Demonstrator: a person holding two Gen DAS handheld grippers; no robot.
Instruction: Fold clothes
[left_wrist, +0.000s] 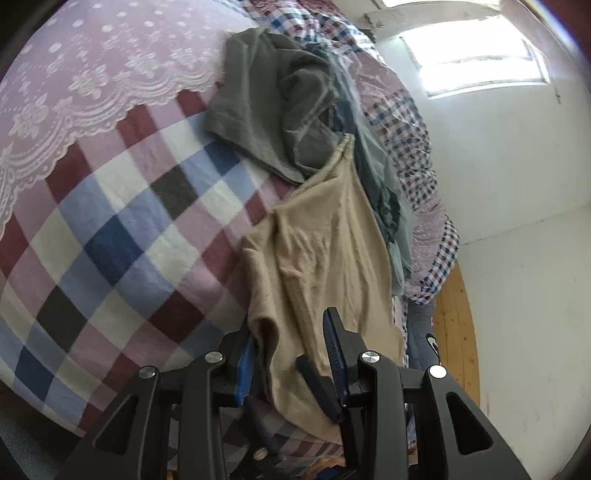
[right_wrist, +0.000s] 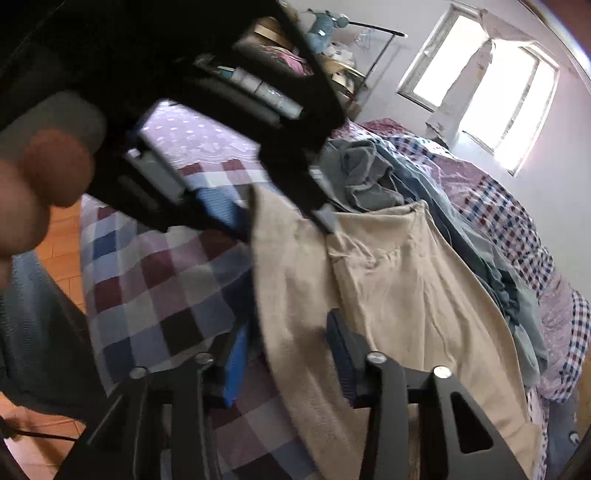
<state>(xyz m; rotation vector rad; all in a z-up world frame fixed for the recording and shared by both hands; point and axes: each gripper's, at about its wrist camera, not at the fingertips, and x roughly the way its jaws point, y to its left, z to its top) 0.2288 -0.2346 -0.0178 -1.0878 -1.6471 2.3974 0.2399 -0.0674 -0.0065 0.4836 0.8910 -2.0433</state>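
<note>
A beige garment (left_wrist: 325, 251) stretches taut from the clothes pile down to my left gripper (left_wrist: 290, 350). Bunched cloth fills the gap between the jaws, which are closed on it, and the rest hangs below. In the right wrist view the same beige garment (right_wrist: 399, 288) is lifted off the bed by the left gripper (right_wrist: 273, 216) above. My right gripper (right_wrist: 288, 350) is open, with the cloth's hanging edge passing between its fingers and a gap beside the blue pad (right_wrist: 234, 365). An olive-grey garment (left_wrist: 266, 103) and a blue-grey one (left_wrist: 384, 206) lie crumpled behind.
The clothes lie on a bed with a checkered sheet (left_wrist: 129, 221) and a lilac lace cover (left_wrist: 74, 74). A rumpled small-check quilt (right_wrist: 517, 229) lies along the far side. There is wooden floor (left_wrist: 454, 332) beside a white wall, a person's hand (right_wrist: 37, 184) on the left gripper, and a cluttered rack (right_wrist: 332, 48) behind.
</note>
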